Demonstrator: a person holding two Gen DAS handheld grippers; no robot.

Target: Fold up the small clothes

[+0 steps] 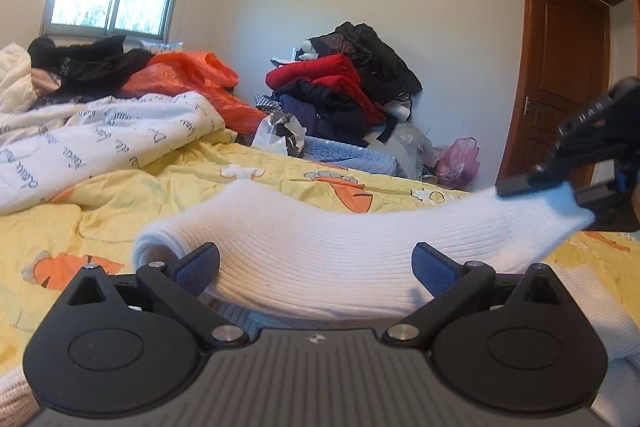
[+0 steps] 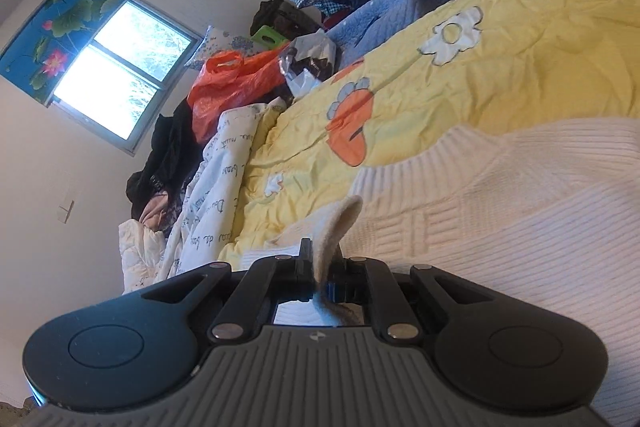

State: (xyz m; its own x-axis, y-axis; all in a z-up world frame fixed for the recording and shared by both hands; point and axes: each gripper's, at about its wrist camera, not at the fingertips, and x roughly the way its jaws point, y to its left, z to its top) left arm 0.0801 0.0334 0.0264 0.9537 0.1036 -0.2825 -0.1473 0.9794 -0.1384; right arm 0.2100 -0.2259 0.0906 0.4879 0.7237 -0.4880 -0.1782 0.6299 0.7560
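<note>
Though blurred at right of frame, white sock [image 1: 304, 247], soft and light: pinched at its end by right gripper [image 1: 560, 191], spanning wide-open, empty left gripper [image 1: 316, 267].

A white ribbed sleeve [image 1: 320, 251] is stretched between the left claw's [image 1: 316, 267] spread fingers, its cuff pinched by the right claw [image 1: 560, 187]; what is probably its cream sweater [image 2: 500, 211] lies beneath.

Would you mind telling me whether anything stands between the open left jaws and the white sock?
Nothing visible does. The white sock lies directly between the left gripper's open jaws, with no other item in front of it. The right gripper pinches its far end.
</note>
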